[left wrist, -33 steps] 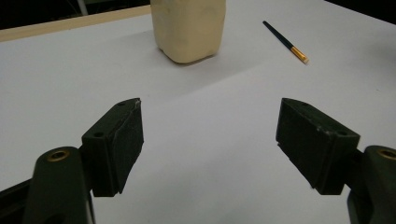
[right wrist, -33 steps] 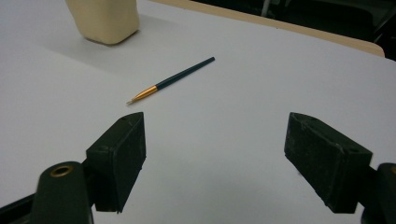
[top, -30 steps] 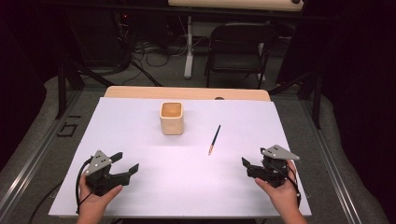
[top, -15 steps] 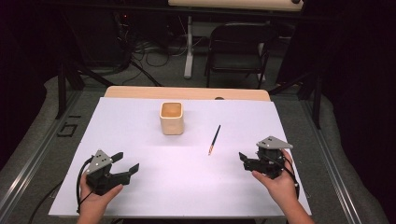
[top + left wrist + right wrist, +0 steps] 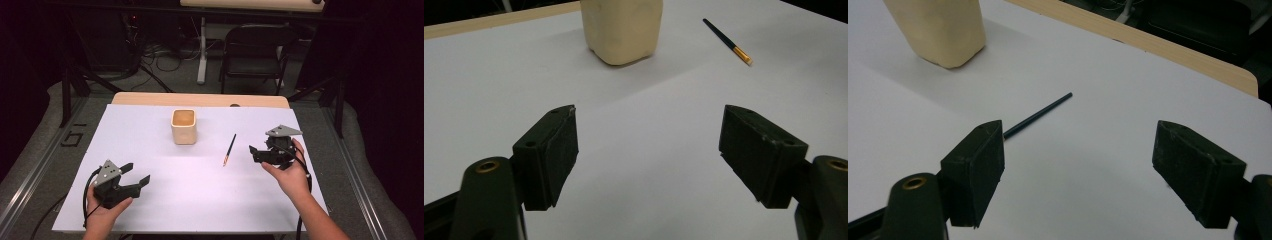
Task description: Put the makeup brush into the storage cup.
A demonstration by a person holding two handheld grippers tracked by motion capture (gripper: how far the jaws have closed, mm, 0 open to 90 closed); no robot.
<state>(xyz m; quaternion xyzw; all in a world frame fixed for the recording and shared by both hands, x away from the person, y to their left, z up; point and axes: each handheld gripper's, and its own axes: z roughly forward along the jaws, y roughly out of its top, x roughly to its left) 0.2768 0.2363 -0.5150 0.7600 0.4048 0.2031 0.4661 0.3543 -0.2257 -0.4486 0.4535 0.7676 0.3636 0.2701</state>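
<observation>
At about seven o'clock on the white sheet [image 5: 150,145] the left gripper [image 5: 134,173] rests in the person's left hand [image 5: 102,212], low over the paper, its jaws spread wide with nothing between them. In the left gripper view the bare matte paper shows in the gap, and the cup and brush lie well beyond, up toward twelve and one o'clock.

Near the middle, a little toward twelve o'clock, stands the cup [image 5: 183,126]: cream-coloured, squarish with rounded corners, smooth and dull like plastic or glazed clay, open at the top and upright.

Just right of centre lies the paintbrush [image 5: 229,149], flat on the sheet, well apart from the cup. It is a thin dark stick; its long axis runs from about one o'clock down to seven, with the orange band and pale tip at the near, lower end and the bare handle end pointing away.

At about four o'clock the right gripper [image 5: 254,152], held in the right hand [image 5: 289,172], sits just beside the brush, far nearer to it than the left one. Its jaws are also wide apart and empty. In the right gripper view the brush handle [image 5: 1040,114] runs from behind the left-hand jaw pad up toward one o'clock, so the brush lies off to that side of the gap rather than between the pads. The reach looks to be for the brush, and closing on it would seem to call for a small shift toward it, with the pads set across the thin shaft.
</observation>
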